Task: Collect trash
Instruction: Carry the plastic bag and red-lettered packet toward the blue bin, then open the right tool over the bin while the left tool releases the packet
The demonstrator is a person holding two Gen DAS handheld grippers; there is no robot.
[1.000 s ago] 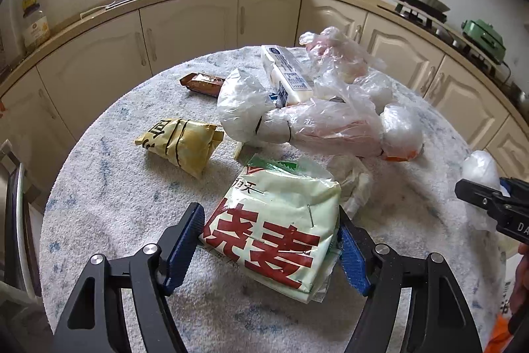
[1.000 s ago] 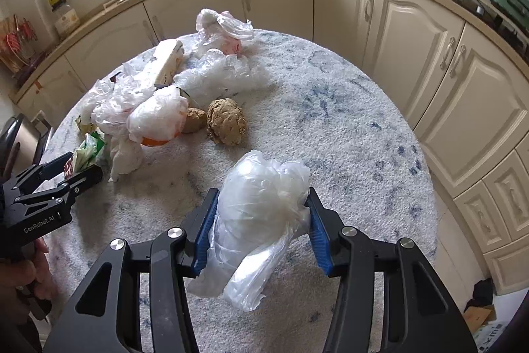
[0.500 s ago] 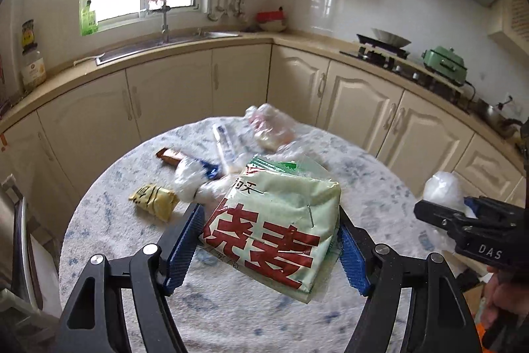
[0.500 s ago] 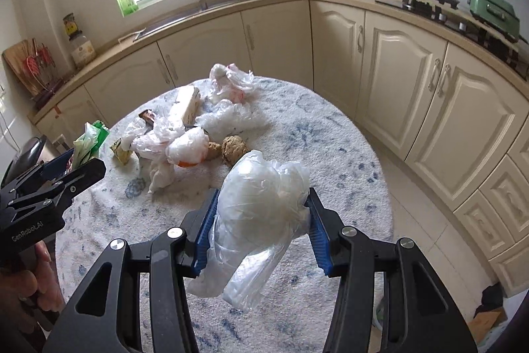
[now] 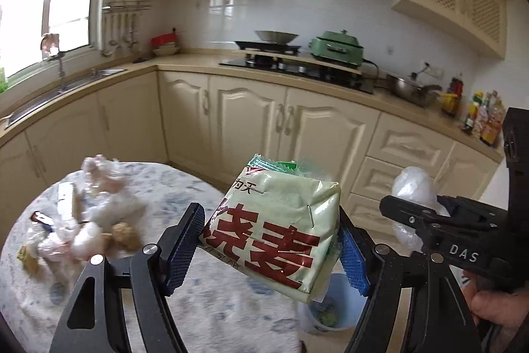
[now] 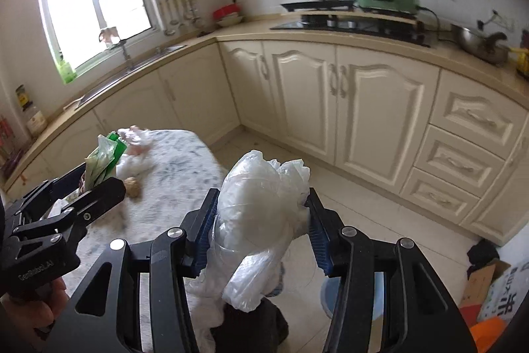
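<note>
My left gripper (image 5: 269, 227) is shut on a pale green packet (image 5: 277, 230) with big red characters, held in the air past the right edge of the round marbled table (image 5: 215, 303). My right gripper (image 6: 263, 207) is shut on a crumpled clear plastic bag (image 6: 261, 220) above the floor. It also shows at the right of the left wrist view as the right gripper (image 5: 429, 220). A light blue bin (image 5: 317, 313) stands on the floor below the packet. The bin (image 6: 330, 293) is partly hidden behind my right fingers. Several bags and wrappers (image 5: 92, 220) lie on the table.
Cream cabinets (image 6: 347, 108) run along the wall behind, with a stove and a green cooker (image 5: 337, 48) on the counter. A cardboard box (image 6: 486, 280) and printed packaging sit on the floor at the lower right. A hand (image 5: 496, 313) holds the right gripper's handle.
Both grippers have risen off the table and swung right with their loads, out past the table's edge. The trash pile slid to the left and the blue bin came into view.
</note>
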